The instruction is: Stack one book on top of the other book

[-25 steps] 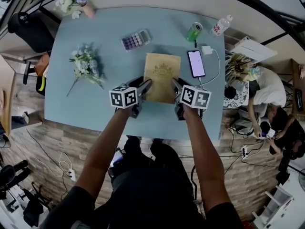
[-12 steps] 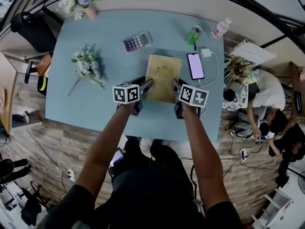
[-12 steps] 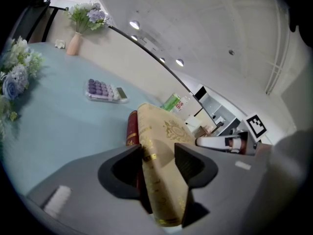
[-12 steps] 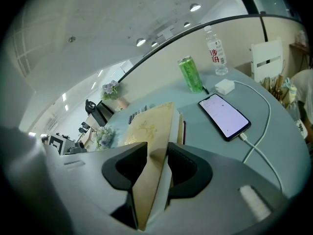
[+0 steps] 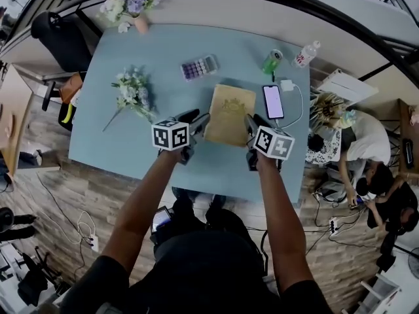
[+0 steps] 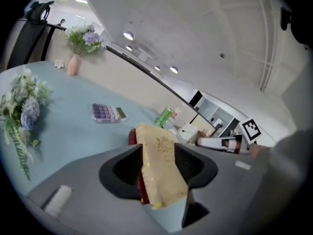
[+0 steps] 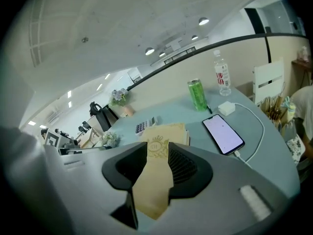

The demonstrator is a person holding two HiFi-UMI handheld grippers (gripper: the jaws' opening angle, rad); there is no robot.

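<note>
Since the tan book [image 5: 229,113] already lies over the dark red book [image 6: 132,137] at the head view's centre, stacking looks done; only letting go remains. The left hand-held gripper [image 5: 198,122] and the right hand-held gripper [image 5: 251,126] each clamp a near corner. Count: two books, two hand-held grippers, one phone [image 5: 273,101], one calculator [image 5: 199,67].

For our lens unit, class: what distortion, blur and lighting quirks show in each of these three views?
Head view: the table edges bow outward, fisheye. Left gripper view: black round corners; the book near the jaws is soft. Right gripper view: ceiling lights flare white, the phone looks sharp.
</note>
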